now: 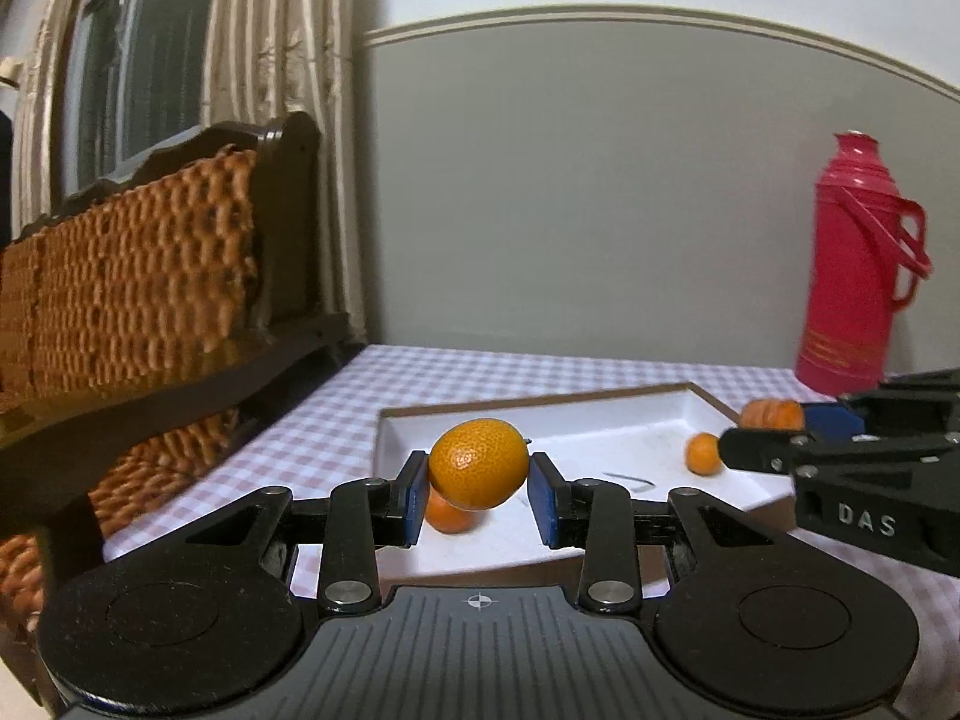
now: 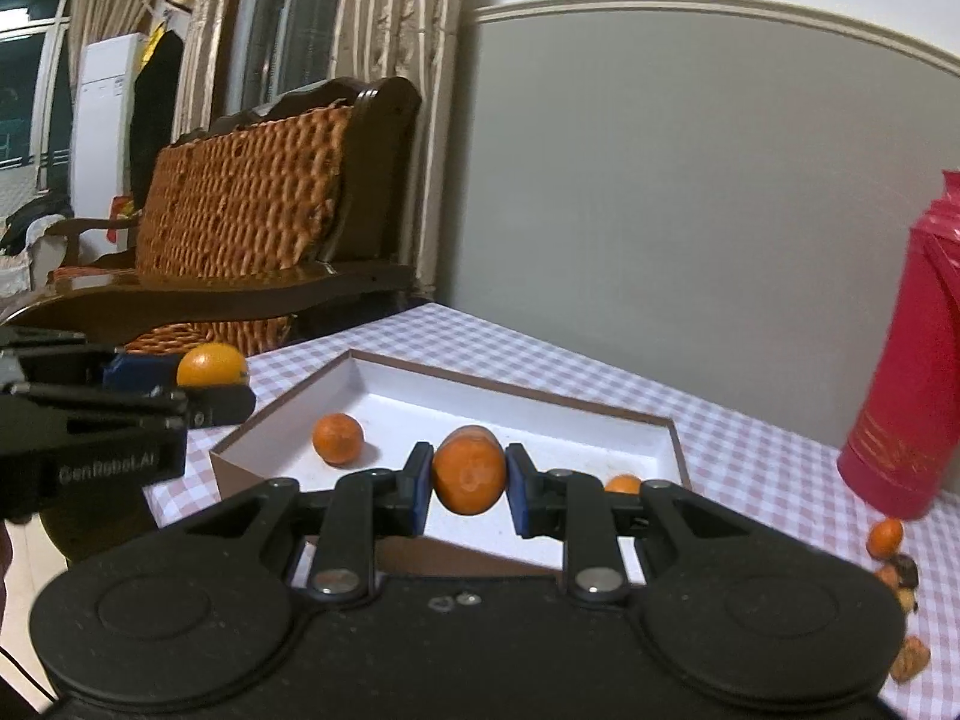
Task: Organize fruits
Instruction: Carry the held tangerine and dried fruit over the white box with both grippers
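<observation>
- While I hold both tools over the white tray (image 1: 600,426), my left tongs (image 1: 479,495) are clamped on a plump yellow-orange fruit (image 1: 479,471), one blue pad (image 1: 414,495) pressed to each side of it.
- That fruit hangs clear above the tray floor, with a smaller orange one (image 1: 447,516) lying in the tray just behind and below it.
- My right tongs (image 2: 469,489) are closed on a darker orange fruit (image 2: 469,469), gripped between their blue pads and also held above the tray.
- From the right wrist view, two small orange fruits rest inside the tray: one (image 2: 338,439) toward its left corner, another (image 2: 623,485) partly hidden behind my right finger.
- Each tool shows in the other's view, side by side and well apart.
- The tray sits on the checked counter (image 2: 750,450), near a red flask (image 1: 858,264).
- A few more small fruits (image 2: 887,538) lie on the counter by the flask's base.
</observation>
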A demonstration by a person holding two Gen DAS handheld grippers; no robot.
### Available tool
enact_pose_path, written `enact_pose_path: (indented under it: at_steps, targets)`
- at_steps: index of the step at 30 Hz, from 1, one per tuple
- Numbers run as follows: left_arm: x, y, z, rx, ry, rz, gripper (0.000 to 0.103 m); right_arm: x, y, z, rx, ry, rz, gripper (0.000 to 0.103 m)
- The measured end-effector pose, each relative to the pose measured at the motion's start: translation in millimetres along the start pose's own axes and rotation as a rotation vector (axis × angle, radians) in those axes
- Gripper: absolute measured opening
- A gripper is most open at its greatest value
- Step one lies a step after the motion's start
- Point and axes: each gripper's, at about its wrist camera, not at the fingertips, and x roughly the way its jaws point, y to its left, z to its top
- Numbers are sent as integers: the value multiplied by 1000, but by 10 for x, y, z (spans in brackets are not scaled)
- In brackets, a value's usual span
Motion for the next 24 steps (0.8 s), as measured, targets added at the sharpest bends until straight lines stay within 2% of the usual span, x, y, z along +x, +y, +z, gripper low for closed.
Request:
enact_pose_path:
  at_steps: [7, 24]
  targets:
    - [160, 128, 62, -27, -6, 27, 36, 180, -38, 76, 13, -6, -1, 17]
    - [646, 162, 196, -39, -4, 34, 36, 583, -317, 251, 37, -25, -27, 17]
